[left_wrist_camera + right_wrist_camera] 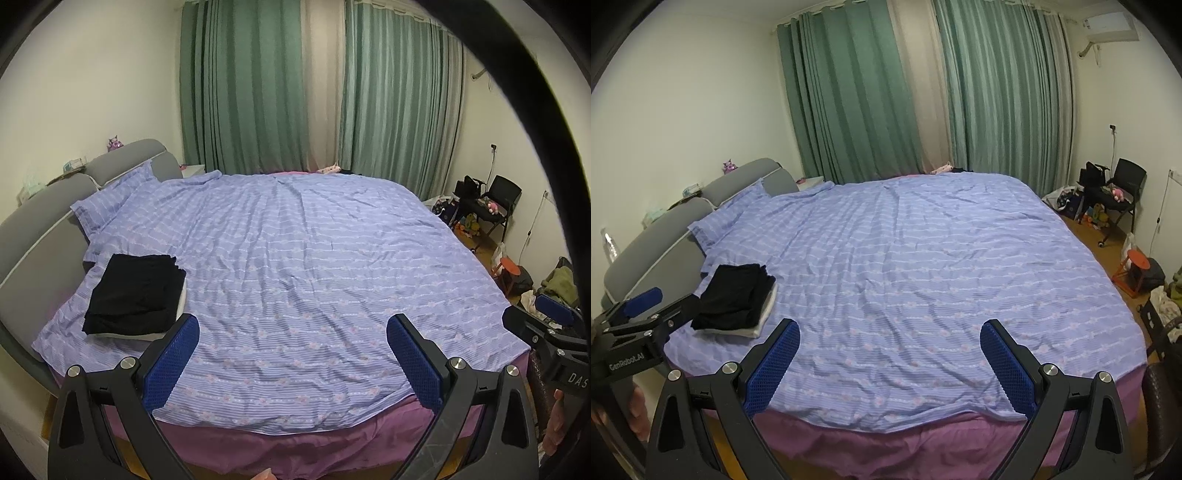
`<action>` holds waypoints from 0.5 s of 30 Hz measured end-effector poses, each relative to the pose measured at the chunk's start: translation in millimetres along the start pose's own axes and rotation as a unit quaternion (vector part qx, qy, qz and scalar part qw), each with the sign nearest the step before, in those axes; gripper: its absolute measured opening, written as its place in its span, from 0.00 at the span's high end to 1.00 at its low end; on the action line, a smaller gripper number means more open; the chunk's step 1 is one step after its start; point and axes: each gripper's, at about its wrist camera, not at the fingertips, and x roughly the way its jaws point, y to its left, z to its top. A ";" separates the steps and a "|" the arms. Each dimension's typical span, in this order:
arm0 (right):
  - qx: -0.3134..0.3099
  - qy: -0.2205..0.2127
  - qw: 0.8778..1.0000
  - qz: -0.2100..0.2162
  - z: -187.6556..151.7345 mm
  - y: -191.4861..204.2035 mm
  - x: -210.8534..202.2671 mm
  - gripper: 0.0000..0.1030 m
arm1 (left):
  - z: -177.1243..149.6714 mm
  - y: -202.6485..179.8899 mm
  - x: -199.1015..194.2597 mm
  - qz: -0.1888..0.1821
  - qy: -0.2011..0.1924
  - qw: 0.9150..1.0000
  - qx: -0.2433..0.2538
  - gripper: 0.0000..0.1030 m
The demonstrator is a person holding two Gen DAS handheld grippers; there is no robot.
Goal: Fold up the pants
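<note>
Both hand-held grippers (293, 354) (890, 356) spread, empty; air conditioner (1110, 26) only in right view

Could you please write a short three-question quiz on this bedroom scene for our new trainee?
1. True or false: the left gripper is shut on the black folded clothes.
2. Multiple choice: what lies directly under the black folded clothes? A) a red stool B) a white folded item C) a pillow
3. Fill in: the curtains behind the bed are mostly ____ in colour.

Key
1. False: both it and the right gripper are open and hold nothing, and the clothes lie on the striped bedspread near the grey headboard.
2. B
3. green
</note>
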 end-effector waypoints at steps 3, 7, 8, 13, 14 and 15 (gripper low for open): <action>-0.001 0.000 1.000 0.000 0.1 -0.1 0.1 0.04 | 0.9 1.7 0.4 -0.001 -0.001 1.000 -0.002 0.00; -0.001 -0.003 1.000 -0.001 0.5 -0.9 -0.7 0.04 | 2.6 4.2 1.5 -0.002 -0.001 1.000 -0.002 0.00; -0.002 -0.003 1.000 -0.001 0.8 -1.1 -0.8 0.04 | 3.1 4.6 1.7 -0.002 -0.001 1.000 -0.002 0.00; -0.004 -0.005 1.000 0.000 2.1 -2.8 -1.7 0.04 | 4.2 3.1 2.0 -0.001 -0.003 1.000 -0.003 0.00; -0.004 -0.004 1.000 0.000 2.0 -2.8 -2.1 0.04 | 4.0 2.1 2.1 0.000 -0.003 1.000 -0.003 0.00; -0.005 -0.004 1.000 0.000 2.1 -3.5 -2.2 0.04 | 4.2 2.6 2.3 -0.001 -0.003 1.000 -0.003 0.00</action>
